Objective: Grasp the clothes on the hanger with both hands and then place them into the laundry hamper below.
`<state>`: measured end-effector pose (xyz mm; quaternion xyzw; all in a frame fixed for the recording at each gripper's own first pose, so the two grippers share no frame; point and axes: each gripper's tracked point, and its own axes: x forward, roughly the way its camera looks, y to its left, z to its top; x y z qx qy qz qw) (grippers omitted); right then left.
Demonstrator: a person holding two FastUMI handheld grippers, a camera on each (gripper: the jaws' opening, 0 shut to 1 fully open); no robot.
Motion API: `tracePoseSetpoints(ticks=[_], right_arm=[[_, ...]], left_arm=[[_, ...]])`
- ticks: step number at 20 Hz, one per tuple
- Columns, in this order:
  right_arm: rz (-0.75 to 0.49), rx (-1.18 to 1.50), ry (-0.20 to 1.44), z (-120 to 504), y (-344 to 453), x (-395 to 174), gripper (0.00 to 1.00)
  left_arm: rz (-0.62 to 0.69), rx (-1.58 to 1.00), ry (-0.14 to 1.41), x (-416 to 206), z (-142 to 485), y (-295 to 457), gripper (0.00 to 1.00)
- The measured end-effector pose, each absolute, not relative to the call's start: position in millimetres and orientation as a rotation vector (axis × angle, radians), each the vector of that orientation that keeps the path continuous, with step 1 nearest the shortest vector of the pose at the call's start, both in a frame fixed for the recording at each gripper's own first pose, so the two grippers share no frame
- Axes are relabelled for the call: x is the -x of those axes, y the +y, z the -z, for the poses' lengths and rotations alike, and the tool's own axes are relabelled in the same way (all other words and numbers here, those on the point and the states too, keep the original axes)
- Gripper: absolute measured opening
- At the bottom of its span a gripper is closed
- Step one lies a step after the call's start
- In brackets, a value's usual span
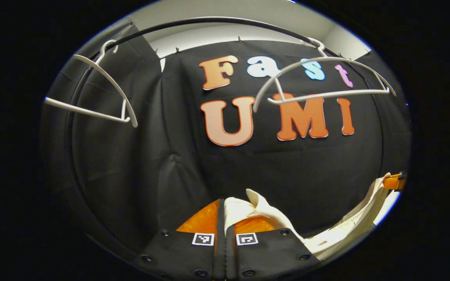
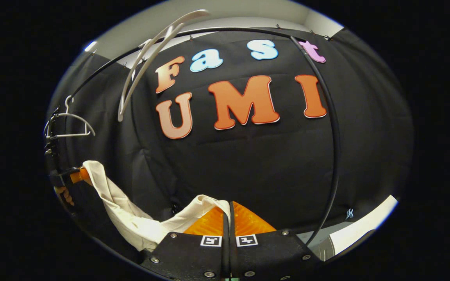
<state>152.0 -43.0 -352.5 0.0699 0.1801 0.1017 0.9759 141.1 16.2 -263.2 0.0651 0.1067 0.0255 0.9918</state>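
A cream garment (image 1: 334, 234) hangs stretched between my two grippers, off the hangers. In the left gripper view, my left gripper (image 1: 222, 203) is shut on one bunched end of it, and the cloth runs right to the right gripper (image 1: 395, 181). In the right gripper view, my right gripper (image 2: 228, 205) is shut on the other end of the garment (image 2: 131, 222), which sags left and rises to the left gripper (image 2: 78, 175), with a hand (image 2: 65, 195) below it. Two bare white hangers (image 1: 104, 89) (image 1: 326, 78) hang on the black rail (image 1: 209, 21) above.
The curved black rail (image 2: 332, 136) runs overhead and down the right side in the right gripper view, with white hangers (image 2: 147, 62) (image 2: 68, 121) on it. A white surface (image 2: 358, 230) shows low at the right. The black cloth wall stands close behind.
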Motion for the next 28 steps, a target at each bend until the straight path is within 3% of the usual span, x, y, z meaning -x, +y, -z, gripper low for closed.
tracePoseSetpoints(ticks=[9,20,28], right_arm=[[-0.301,-0.051,0.603,505,40,-67,0.00],[-0.235,-0.099,0.933,698,56,7,0.00],[-0.196,-0.081,1.208,815,53,76,0.02]], left_arm=[[0.048,-0.173,0.506,-90,454,-41,0.07],[0.000,-0.044,0.898,-15,665,-49,0.07],[0.019,-0.042,1.207,64,780,-79,0.07]])
